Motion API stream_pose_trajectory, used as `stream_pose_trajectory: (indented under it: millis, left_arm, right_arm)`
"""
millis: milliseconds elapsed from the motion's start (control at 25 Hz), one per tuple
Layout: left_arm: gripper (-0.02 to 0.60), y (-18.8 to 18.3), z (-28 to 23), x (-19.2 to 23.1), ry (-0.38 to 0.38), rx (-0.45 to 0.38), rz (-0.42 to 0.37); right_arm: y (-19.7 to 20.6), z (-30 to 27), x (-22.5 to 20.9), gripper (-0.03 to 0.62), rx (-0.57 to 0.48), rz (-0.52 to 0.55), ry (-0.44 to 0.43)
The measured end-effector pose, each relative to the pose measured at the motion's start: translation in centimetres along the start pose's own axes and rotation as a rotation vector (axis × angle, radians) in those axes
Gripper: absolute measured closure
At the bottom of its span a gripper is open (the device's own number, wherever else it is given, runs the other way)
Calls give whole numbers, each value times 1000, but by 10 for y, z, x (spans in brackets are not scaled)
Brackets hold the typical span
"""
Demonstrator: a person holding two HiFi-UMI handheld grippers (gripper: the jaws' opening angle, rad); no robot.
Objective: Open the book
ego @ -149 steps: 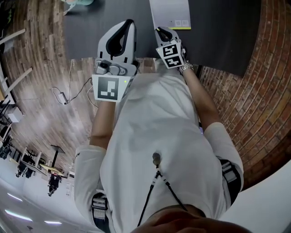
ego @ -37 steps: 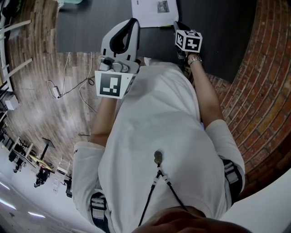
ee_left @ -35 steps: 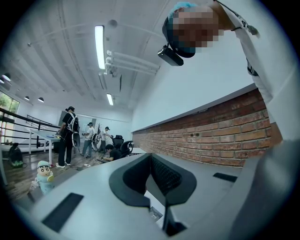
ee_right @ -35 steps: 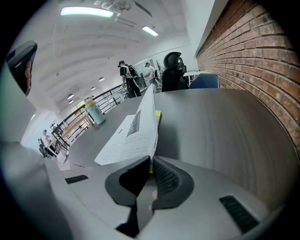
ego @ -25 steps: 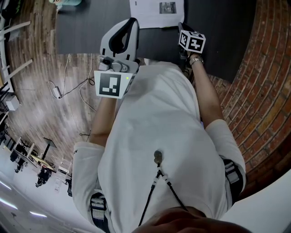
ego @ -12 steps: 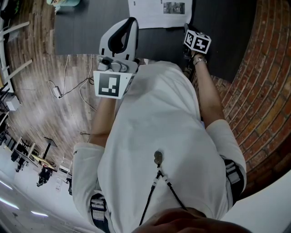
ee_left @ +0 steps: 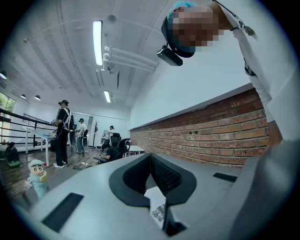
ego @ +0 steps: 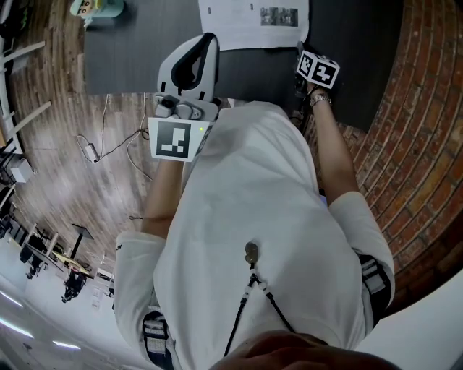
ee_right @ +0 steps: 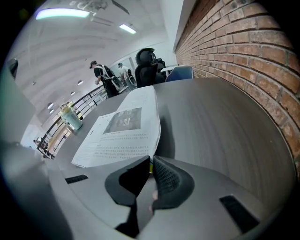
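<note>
The dark grey table (ego: 145,50) fills the far part of your head view, with wood flooring to its left and a brick wall (ee_right: 243,51) along its right. On the table's far side the book (ego: 253,18) lies open, a printed page with a small photograph facing up. The page's right edge arches up off the tabletop and throws a shadow beneath it.

Your left gripper (ee_left: 150,157) hangs level over the table's near edge, left of the book and apart from it. Its jaws are clenched tip to tip with nothing between them.

Your right gripper (ee_right: 150,161) tilts down at the book's near right corner. Its jaws are pinched almost together on a thin yellow-green edge of the book.

A small toy figure (ego: 98,6) stands at the table's far left, well apart from the book and both grippers.
</note>
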State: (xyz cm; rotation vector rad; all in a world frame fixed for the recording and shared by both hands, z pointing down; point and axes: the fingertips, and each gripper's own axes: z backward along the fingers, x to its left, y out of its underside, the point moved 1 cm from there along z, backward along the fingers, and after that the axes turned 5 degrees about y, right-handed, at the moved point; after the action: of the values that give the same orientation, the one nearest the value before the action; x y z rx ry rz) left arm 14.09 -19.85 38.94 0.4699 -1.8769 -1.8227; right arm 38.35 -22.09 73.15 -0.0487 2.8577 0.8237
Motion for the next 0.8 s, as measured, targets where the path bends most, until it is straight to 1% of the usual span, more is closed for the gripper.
stream_pose_trajectory:
  millis: [80, 240, 400, 520, 800]
  left_arm:
    - [558, -1, -1, 1, -12, 0, 14]
    - [558, 0, 0, 5, -12, 6, 12]
    - [558, 1, 2, 6, -14, 10, 15]
    - [558, 3, 6, 6, 2, 22, 0]
    - [558, 12, 14, 9, -6, 50, -8]
  right_arm:
    - [0, 0, -3, 545, 3, 2, 6]
    - [0, -2, -7, 545, 7, 5, 23]
    - [2, -4, -14, 545, 17, -26, 37]
    - [4, -4, -16, 545, 22, -36, 44]
    - [4, -7, -25, 545, 19, -22, 70]
